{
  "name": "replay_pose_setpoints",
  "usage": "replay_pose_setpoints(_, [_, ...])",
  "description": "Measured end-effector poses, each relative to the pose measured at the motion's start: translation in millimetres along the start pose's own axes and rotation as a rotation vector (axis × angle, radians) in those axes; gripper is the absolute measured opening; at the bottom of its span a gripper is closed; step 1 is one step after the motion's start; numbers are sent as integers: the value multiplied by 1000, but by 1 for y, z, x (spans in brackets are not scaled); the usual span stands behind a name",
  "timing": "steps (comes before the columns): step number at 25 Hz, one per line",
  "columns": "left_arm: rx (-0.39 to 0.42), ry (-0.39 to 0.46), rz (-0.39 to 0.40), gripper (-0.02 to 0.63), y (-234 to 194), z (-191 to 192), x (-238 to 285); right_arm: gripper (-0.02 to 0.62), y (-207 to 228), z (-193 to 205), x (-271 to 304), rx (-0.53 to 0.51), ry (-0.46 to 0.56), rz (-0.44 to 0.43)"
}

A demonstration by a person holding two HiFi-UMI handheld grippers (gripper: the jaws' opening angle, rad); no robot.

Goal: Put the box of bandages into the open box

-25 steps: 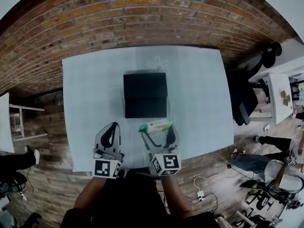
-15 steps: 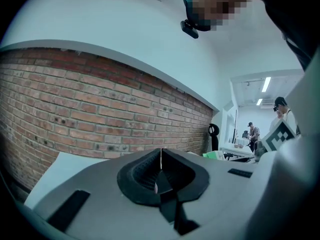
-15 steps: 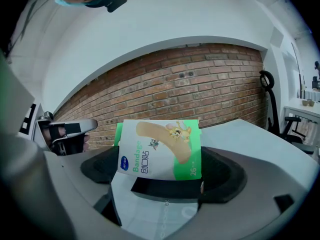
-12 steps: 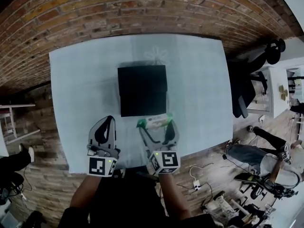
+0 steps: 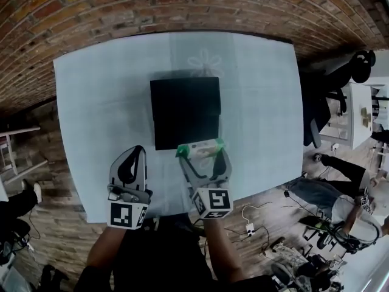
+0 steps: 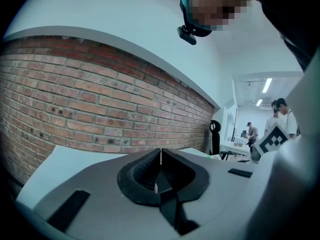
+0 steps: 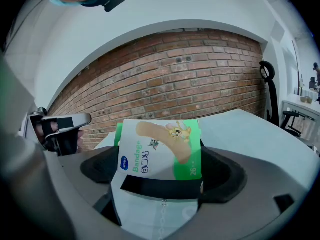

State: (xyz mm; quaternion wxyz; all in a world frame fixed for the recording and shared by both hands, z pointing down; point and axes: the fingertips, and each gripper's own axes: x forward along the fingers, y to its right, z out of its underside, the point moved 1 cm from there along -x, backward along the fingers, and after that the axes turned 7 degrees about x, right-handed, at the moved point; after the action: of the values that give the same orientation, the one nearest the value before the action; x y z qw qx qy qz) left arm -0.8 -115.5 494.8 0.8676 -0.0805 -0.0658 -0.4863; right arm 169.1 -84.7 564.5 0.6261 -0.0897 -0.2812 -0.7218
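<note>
While both forearms come in from the bottom of the head view, each hand carries a gripper over the near part of the table (image 5: pixel 91 102). The left gripper (image 5: pixel 138 153) is on the left, well apart from the task's things. Its own view shows its jaws pressed together along one thin line with nothing between them.

Just to its right, the right gripper (image 5: pixel 200 152) has its jaws spread wide and clamped on the two short ends of the bandage box (image 5: pixel 201 146). The bandage box's long axis runs left to right, straight across the jaws. In the right gripper view its broad printed face is turned back toward the camera. The lettering stands upright and there is green at the sides.

Beyond it lies the black box (image 5: pixel 185 108). The bandage box sits along that box's near edge, parallel to it and toward its right half, with the right end reaching slightly past the corner. I cannot tell how high above the table it is held.

Farther on, a pale flower print (image 5: pixel 205 61) marks the table, and a brick wall (image 7: pixel 190 79) rises behind.
</note>
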Motion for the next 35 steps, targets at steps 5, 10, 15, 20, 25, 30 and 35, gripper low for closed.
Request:
replay_pose_setpoints(5, [-14,-9,3,32,-2,9,7,514,9,12,12,3,-39,23])
replay_pose_setpoints(10, [-20,-15,16,32,-1,14,12,514,16,23,25,2,-80,43])
replay_pose_setpoints(15, [-29,-23,21,32,-1,20,17,514,27,30,37,6,-119,62])
replay_pose_setpoints(20, [-37,-34,16,32,-4,26,23,514,33,42,47,-2,-176,70])
replay_pose_setpoints(25, [-44,-35,10,32,-7,29,29,514,40,53,58,7,-232,77])
replay_pose_setpoints(30, [-50,-45,9,32,-12,34,33,514,42,65,68,7,-290,83])
replay_pose_setpoints(35, [-56,-54,8,32,-16,38,36,514,48,80,76,11,-376,102])
